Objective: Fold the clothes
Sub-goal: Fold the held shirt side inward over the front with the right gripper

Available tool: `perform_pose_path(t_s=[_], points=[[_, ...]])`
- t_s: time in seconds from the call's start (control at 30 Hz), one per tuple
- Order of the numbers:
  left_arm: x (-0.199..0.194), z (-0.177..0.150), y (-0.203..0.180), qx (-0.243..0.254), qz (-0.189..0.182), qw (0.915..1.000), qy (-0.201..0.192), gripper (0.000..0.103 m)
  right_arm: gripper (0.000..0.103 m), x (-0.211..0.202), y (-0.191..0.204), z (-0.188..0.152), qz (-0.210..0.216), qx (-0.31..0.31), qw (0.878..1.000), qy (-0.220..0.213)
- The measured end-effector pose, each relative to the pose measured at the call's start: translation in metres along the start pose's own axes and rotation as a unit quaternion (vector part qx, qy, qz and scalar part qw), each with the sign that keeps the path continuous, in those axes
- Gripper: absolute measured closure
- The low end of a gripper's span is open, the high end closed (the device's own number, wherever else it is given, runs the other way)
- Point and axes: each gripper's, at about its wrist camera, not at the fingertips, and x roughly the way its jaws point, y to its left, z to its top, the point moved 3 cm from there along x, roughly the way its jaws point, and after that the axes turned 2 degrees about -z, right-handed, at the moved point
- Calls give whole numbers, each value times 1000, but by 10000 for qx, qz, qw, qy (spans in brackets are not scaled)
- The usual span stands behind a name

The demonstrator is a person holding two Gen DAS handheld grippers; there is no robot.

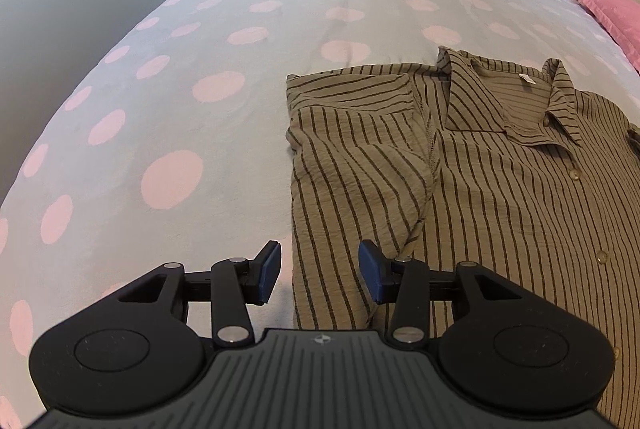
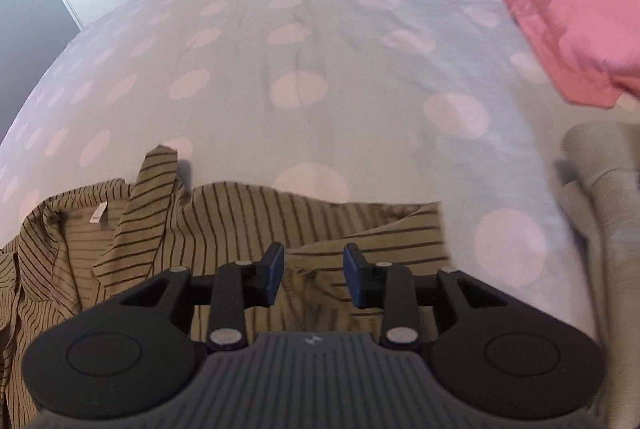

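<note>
A tan shirt with dark stripes (image 1: 500, 181) lies face up on the bed, collar toward the far side, buttons down its front. Its left sleeve (image 1: 352, 149) is folded in over the body. My left gripper (image 1: 320, 271) hovers open above the shirt's left edge, with nothing between its blue pads. In the right wrist view the same shirt (image 2: 224, 221) shows its collar and label at the left and a folded sleeve (image 2: 380, 233) at the right. My right gripper (image 2: 314, 273) stands open just above that sleeve, pads apart from the cloth.
The bed has a pale grey cover with pink dots (image 1: 200, 69). A pink pillow (image 2: 560, 9) lies at the head end. A folded grey garment (image 2: 608, 189) sits at the right edge. A wardrobe and a bedside table stand beyond the bed.
</note>
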Motion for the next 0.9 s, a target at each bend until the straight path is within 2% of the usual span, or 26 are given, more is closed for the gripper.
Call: perform_pose_path(t_s=[0.13, 0.27, 0.3, 0.33, 0.4, 0.47, 0.6, 0.77, 0.9], points=[[-5, 1, -3, 21, -42, 10000, -68, 62, 67, -25, -28, -18, -74, -147, 9998, 76], [-11, 3, -10, 85, -76, 9998, -153, 62, 68, -37, -51, -63, -256, -477, 9981, 305], [-12, 3, -11, 101, -83, 9998, -166, 62, 74, -39, -54, -75, -246, -493, 9978, 381], [-14, 3, -13, 116, -91, 9997, -179, 62, 85, -40, -58, -86, -233, -491, 9975, 457], [-16, 3, -16, 144, -99, 9996, -203, 62, 88, -38, -62, -107, -243, -458, 9968, 613], [-18, 3, -19, 177, -99, 9995, -234, 62, 96, -33, -61, -125, -172, -403, 9962, 755], [-25, 4, -24, 229, -107, 9992, -325, 62, 98, -26, -43, -154, 207, -484, 9936, 1004], [-33, 5, -27, 267, -122, 9986, -439, 62, 95, -39, -31, -163, 502, -624, 9910, 1069], [-33, 3, -26, 328, -72, 9985, -433, 60, 93, -54, -35, -149, 334, -636, 9957, 586]])
